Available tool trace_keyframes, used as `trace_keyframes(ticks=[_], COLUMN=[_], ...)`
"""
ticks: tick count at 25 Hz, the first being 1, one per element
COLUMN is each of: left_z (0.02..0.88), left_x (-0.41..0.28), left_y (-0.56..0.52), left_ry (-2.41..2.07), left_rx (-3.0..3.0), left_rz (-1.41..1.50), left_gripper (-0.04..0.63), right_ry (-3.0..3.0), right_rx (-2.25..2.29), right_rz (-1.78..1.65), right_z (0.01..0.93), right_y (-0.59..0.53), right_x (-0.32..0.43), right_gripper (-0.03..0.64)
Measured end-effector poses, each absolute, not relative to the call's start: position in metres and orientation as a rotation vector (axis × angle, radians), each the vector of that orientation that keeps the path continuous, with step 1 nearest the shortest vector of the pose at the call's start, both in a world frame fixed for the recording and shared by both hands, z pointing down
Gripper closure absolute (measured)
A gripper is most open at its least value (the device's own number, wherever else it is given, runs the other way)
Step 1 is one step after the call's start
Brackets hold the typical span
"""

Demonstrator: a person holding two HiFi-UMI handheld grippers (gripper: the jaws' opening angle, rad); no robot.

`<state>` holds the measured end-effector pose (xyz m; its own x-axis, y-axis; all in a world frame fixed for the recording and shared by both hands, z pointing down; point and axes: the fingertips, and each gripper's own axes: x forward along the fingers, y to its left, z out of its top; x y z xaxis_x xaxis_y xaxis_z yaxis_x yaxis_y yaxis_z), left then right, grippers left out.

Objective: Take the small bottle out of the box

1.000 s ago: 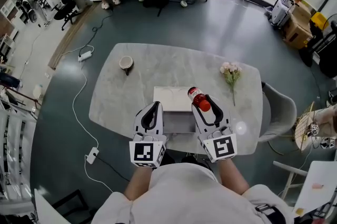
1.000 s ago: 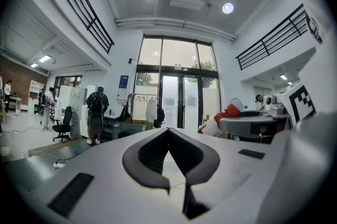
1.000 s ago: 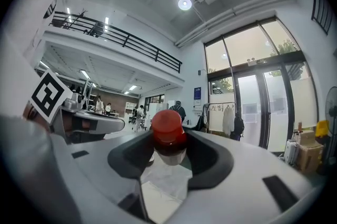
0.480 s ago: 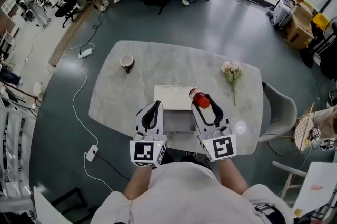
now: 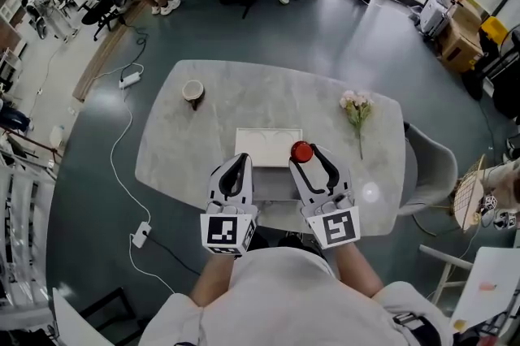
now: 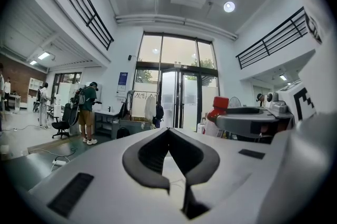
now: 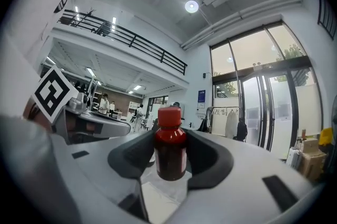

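— Where's the small red-capped red bottle (image 7: 169, 148)?
— Upright between the jaws of the right gripper (image 5: 311, 157), which clamp its sides. It seems to sit above the right edge of the white open box (image 5: 265, 148), by the grey marble table's (image 5: 199, 143) near edge.
— And the left gripper (image 5: 237, 166)?
— Jaws together, empty.

Left gripper (image 6: 168, 131), jaws together
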<state>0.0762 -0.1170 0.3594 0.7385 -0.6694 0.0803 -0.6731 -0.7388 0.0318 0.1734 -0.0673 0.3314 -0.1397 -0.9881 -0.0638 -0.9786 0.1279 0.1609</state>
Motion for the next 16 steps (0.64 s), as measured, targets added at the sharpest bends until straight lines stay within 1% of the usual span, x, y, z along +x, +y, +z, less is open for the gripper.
trace_keyframes(ticks=[16], left_z=[0.3674], left_x=[0.0731], left_y=[-0.1168], left_ry=[-1.098], left_rx=[2.863], left_rz=[0.106], left_gripper=[0.572], right_ry=[-2.33], right_rx=[2.048], right_rz=[-0.253], right_z=[0.325], right_y=[-0.0639], right_x=[0.1713], right_gripper=[0.413])
